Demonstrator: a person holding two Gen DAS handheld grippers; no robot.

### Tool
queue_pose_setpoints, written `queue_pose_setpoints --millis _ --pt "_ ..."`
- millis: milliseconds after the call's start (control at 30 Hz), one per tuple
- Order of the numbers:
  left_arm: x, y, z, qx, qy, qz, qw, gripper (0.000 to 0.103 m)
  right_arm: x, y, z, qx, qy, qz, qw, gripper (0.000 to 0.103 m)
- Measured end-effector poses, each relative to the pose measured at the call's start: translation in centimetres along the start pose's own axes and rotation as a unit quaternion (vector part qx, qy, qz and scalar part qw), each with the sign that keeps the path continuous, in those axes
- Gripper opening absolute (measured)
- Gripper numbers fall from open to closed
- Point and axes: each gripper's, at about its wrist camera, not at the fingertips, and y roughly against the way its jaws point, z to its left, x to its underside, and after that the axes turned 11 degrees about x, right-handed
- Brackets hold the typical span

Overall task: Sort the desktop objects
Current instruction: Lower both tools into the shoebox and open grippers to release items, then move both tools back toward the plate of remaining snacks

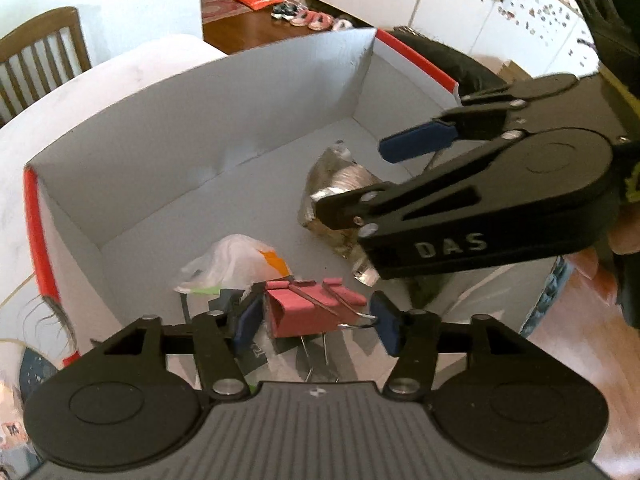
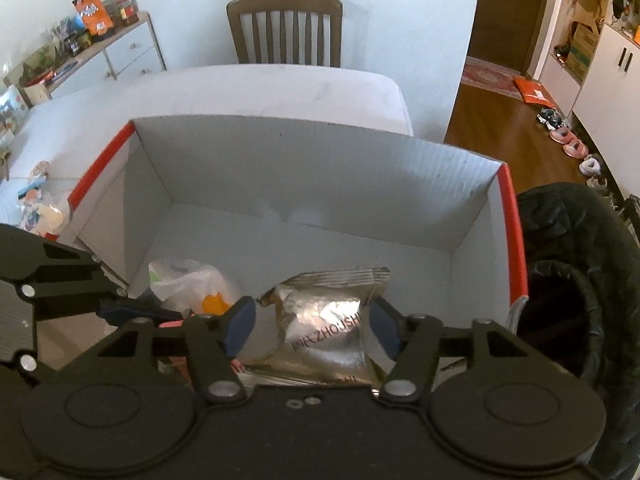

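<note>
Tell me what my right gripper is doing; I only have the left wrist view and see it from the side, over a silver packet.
Observer: The right gripper is wide open, one finger on each side of the silver foil packet. Whether the pads touch it, I cannot tell.
Operator: Is the packet inside the box?
Observer: Yes, it is within the walls of the white box, near the front, with a white plastic bag to its left.
Operator: Anything outside the box on my far left?
Observer: Yes, a small pile of colourful items lies on the white table beside the box's red-edged left wall.
</note>
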Motion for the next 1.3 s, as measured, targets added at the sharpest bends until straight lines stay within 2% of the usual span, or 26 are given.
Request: queue_pose_setpoints --millis 133,433,567,867,1067,1300 --pt "0.4 1.0 0.6 0.016 0.018 -0.017 0.9996 0.075 -0.3 1.2 -0.6 -0.007 -0.014 -0.011 1.000 0.071" --pt "2.0 4.8 -0.3 0.036 0.013 -0.071 0.9968 0.076 -0.5 3.9 -0.9 -0.013 -0.027 -0.026 0.999 0.073" --pt "2.9 7.4 -1.0 0.043 0.004 -0.104 0.9936 0.076 -0.2 6.1 -0.9 -0.016 -0.038 -0.043 0.998 0.074" --pt "6.0 13.0 -0.4 0.066 0.021 -0.165 0.9839 0.076 0.7 10.0 -0.5 -0.032 -0.076 -0.074 0.994 0.083" --pt "8.3 16.3 1.5 0.066 0.040 -0.191 0.9785 0.076 1.8 12.6 1.7 -0.035 -0.106 -0.093 0.989 0.088" --pt "11.6 20.2 3.7 0.044 0.031 -0.217 0.9746 0.076 2.7 14.7 5.4 -0.025 -0.106 -0.108 0.988 0.092"
